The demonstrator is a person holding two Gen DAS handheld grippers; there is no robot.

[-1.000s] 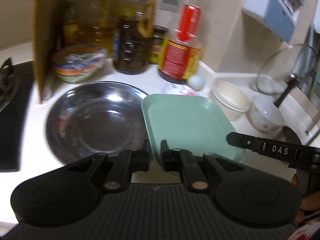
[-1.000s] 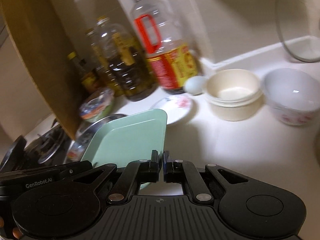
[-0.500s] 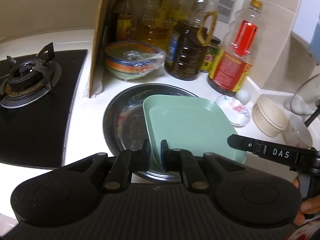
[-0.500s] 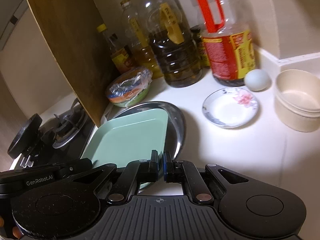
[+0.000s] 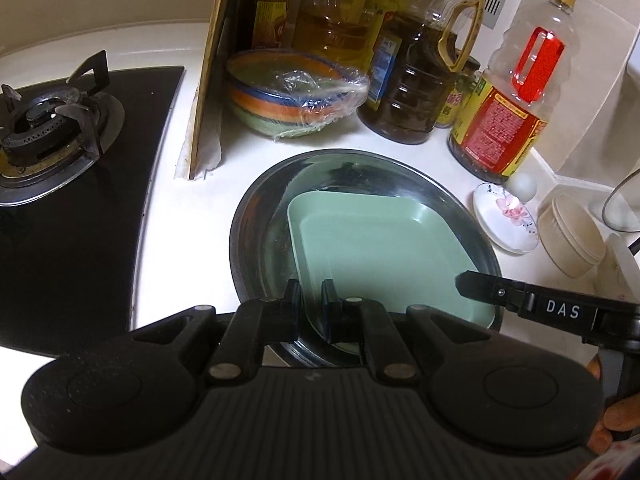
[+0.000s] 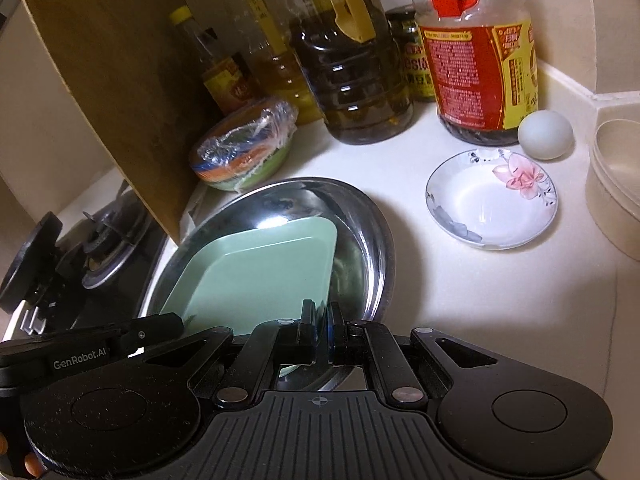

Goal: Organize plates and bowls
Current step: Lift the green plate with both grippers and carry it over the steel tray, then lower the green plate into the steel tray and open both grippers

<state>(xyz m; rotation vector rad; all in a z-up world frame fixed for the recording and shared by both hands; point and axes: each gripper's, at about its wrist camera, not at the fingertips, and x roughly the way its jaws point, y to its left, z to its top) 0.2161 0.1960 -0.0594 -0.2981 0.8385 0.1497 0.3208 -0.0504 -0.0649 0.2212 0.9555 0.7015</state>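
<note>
both tongs [image 5: 311,294] [image 6: 321,314] pinching green plate [image 5: 372,248] rim inside steel pan [image 5: 256,232]; floral saucer [image 6: 491,200] beside.

Gas burner [image 5: 48,128] left, upright wooden board [image 5: 208,80], oil bottles [image 5: 416,76] behind — pale egg [image 6: 545,134]

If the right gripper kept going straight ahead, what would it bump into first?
The right gripper, clamped on the green plate, would probably push it against the steel dish's far rim; beyond that stand the oil bottles, though depth is unclear.

square green plate [image 5: 372,248] lies inside the round steel plate [image 5: 260,236].
</note>
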